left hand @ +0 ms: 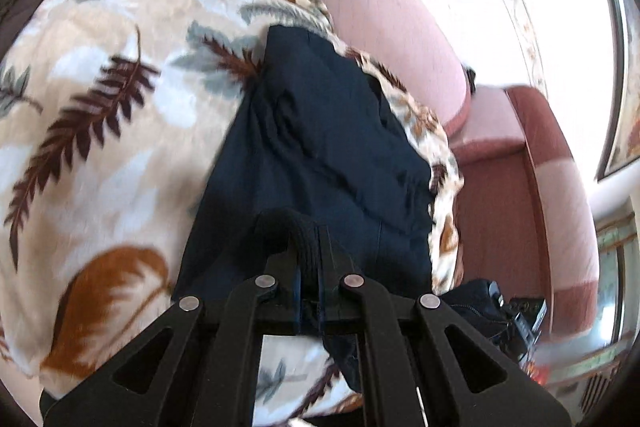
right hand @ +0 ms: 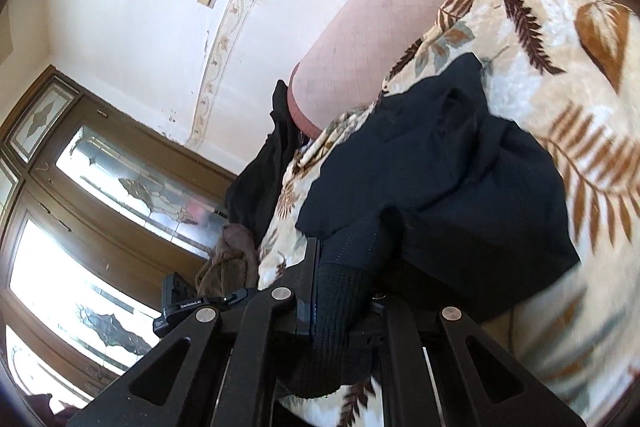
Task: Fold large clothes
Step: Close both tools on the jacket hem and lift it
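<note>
A dark navy garment [left hand: 320, 147] lies stretched over a cream blanket with brown leaf print [left hand: 120, 107]. My left gripper [left hand: 310, 255] is shut on the garment's ribbed black edge, which bunches between the fingers. In the right wrist view the same garment [right hand: 440, 167] lies rumpled on the blanket [right hand: 560, 67]. My right gripper [right hand: 340, 283] is shut on another ribbed black part of it, which hangs down between the fingers.
The blanket covers a pink and maroon sofa [left hand: 384, 7] with a rolled armrest [right hand: 360, 39]. Dark clothes [right hand: 260, 179] hang off the sofa's end, with a brown cloth [right hand: 232, 259] below. A door with patterned glass [right hand: 100, 227] stands at left. A black device [left hand: 516, 315] lies beside the sofa.
</note>
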Tool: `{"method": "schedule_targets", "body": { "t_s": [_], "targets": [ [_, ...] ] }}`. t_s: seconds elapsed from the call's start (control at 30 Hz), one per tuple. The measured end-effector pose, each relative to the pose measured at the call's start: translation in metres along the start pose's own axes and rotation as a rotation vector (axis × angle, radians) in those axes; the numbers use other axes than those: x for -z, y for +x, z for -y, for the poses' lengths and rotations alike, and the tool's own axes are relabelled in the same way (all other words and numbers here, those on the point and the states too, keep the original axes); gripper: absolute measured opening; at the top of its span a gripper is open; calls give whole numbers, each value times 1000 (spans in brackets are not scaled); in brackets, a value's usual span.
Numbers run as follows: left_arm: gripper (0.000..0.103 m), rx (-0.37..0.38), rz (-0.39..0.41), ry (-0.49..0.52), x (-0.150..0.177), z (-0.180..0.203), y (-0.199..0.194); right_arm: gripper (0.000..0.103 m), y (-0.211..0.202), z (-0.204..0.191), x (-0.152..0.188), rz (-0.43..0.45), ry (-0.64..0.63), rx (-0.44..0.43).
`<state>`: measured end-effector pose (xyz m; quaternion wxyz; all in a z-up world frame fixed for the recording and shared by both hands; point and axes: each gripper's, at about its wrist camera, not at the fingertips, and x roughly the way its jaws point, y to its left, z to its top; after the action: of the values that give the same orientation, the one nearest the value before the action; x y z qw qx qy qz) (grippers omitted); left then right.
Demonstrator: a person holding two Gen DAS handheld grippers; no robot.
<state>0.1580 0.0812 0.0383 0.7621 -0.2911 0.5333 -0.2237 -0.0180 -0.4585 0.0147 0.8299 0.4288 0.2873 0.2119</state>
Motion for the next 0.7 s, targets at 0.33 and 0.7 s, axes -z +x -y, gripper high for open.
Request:
{"method": "schedule_targets", "body": {
  "t_s": [0.33,0.7],
  "targets": [
    [3,-36,101,-51,-75,13,45,6,49,33,-64,90,76,6],
    [3,-120,120,-33,-167,36,121,6,124,87,-138,148,191,49]
  ]
}}
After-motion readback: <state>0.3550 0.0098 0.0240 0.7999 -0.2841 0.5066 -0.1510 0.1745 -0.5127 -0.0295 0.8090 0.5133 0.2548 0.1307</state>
